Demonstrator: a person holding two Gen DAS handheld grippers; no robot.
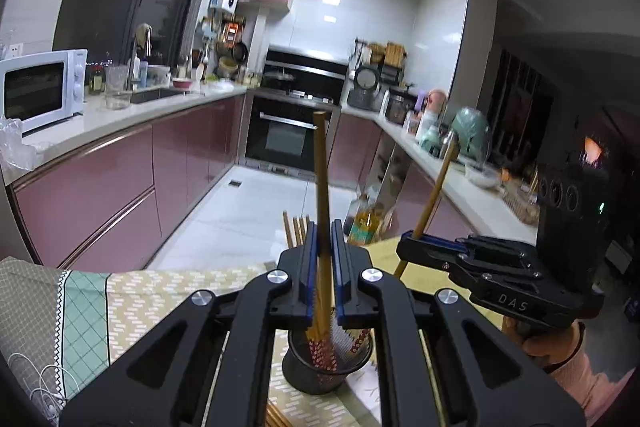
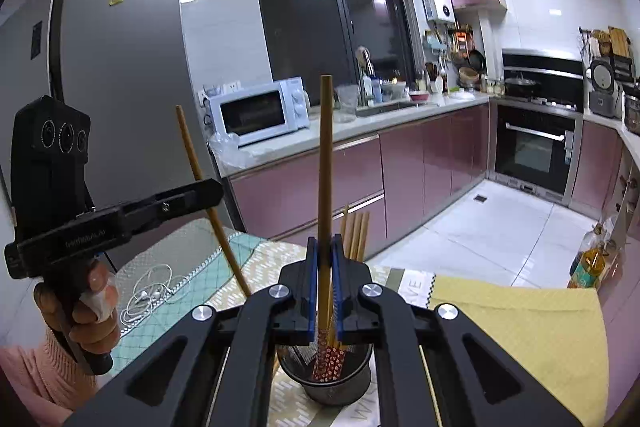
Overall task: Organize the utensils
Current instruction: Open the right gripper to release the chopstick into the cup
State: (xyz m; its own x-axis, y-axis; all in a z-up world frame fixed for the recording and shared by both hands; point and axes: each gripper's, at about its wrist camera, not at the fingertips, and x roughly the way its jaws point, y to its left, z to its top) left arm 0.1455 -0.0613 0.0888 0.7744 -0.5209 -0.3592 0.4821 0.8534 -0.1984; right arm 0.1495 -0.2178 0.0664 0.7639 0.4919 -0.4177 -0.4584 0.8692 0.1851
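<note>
Left tool [image 1: 324, 239]: clamped on one chopstick [image 1: 321, 179]. Right tool [image 2: 325, 255]: clamped on another chopstick [image 2: 325, 163]. Both above mesh holder [image 1: 326, 367].

home kitchen | microwave [image 1: 42, 89] | built-in oven [image 1: 290, 135] | sink faucet [image 2: 366, 67] | pink cabinets [image 2: 420, 163]

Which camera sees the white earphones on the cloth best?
The right wrist view: the white earphones lie in plain sight on the cloth, beside the left claw. The left wrist view shows only a bit of cord at its edge.
</note>
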